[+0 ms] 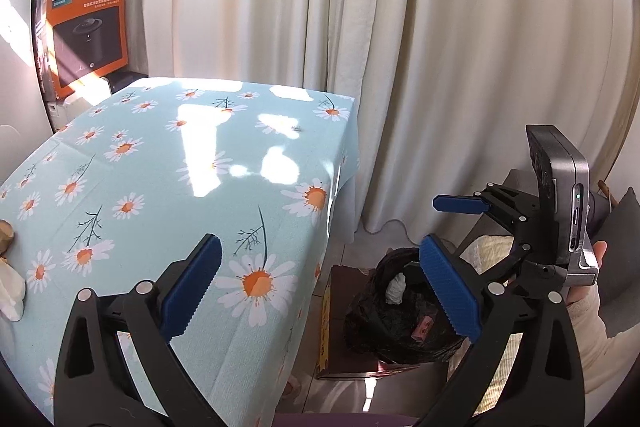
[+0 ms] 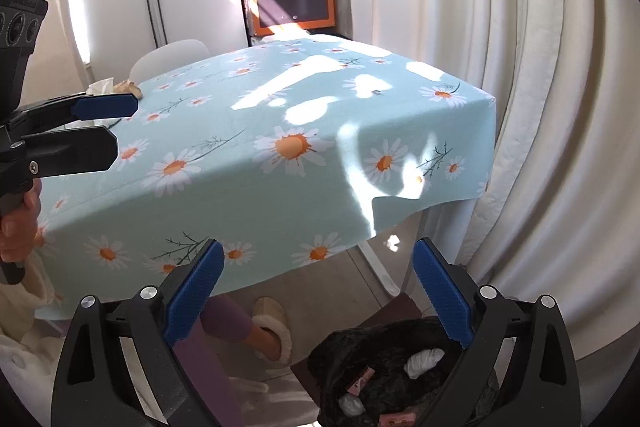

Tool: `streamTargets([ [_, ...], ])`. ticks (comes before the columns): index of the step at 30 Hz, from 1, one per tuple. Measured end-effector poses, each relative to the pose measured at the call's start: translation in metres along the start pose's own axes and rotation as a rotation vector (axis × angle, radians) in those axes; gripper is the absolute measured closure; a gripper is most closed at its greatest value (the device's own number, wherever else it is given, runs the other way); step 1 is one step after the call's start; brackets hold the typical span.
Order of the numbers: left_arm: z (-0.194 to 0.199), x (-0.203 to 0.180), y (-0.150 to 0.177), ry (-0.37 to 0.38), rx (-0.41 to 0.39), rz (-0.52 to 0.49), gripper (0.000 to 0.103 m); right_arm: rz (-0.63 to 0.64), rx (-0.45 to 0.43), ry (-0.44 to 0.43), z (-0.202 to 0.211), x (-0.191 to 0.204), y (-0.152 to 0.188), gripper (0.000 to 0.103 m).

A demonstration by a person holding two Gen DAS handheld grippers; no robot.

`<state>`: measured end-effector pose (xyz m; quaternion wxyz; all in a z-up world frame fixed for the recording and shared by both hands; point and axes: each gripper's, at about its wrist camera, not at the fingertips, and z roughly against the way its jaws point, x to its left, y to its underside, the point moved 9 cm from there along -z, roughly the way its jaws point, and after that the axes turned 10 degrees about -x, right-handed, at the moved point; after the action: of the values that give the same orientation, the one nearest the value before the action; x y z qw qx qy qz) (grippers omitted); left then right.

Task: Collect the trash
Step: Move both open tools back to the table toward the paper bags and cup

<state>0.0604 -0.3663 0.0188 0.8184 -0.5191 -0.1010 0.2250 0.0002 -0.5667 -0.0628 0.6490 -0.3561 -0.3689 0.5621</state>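
A bin lined with a black bag (image 2: 400, 375) stands on the floor beside the table; inside lie crumpled white tissues (image 2: 424, 357) and pink wrappers (image 2: 362, 383). It also shows in the left wrist view (image 1: 392, 319). My right gripper (image 2: 316, 291) is open and empty, just above the bin; it shows in the left wrist view (image 1: 448, 223) too. My left gripper (image 1: 316, 287) is open and empty over the table's near corner; it also shows in the right wrist view (image 2: 116, 127). Crumpled tissues (image 2: 102, 87) and a brownish scrap (image 2: 130, 89) lie at the table's far left edge.
The table has a light blue daisy cloth (image 1: 160, 167). White curtains (image 1: 440, 47) hang behind it. An orange Philips box (image 1: 90, 27) stands at the back. A white chair (image 2: 168, 57) is beyond the table. A slippered foot (image 2: 272, 331) is under the table.
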Motion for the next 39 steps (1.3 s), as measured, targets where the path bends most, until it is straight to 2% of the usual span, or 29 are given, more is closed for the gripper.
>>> streamTargets([
  [8, 0.041, 0.067, 0.0, -0.157, -0.032, 0.068, 0.006, 0.049, -0.016, -0.12, -0.02, 0.057, -0.029, 0.012],
  [18, 0.095, 0.144, 0.017, -0.355, -0.05, 0.14, 0.006, 0.108, 0.041, -0.267, -0.06, 0.137, -0.041, 0.011],
  [28, 0.144, 0.211, 0.044, -0.516, -0.022, 0.206, 0.006, 0.182, 0.091, -0.36, -0.094, 0.212, -0.057, 0.011],
  [33, 0.162, 0.242, 0.061, -0.613, 0.005, 0.193, 0.006, 0.198, 0.113, -0.38, -0.111, 0.24, -0.07, 0.011],
  [37, 0.169, 0.262, 0.078, -0.607, 0.018, 0.253, 0.006, 0.229, 0.151, -0.412, -0.125, 0.262, -0.073, 0.011],
  [39, 0.173, 0.27, 0.083, -0.633, 0.016, 0.252, 0.006, 0.238, 0.177, -0.442, -0.133, 0.276, -0.073, 0.011],
])
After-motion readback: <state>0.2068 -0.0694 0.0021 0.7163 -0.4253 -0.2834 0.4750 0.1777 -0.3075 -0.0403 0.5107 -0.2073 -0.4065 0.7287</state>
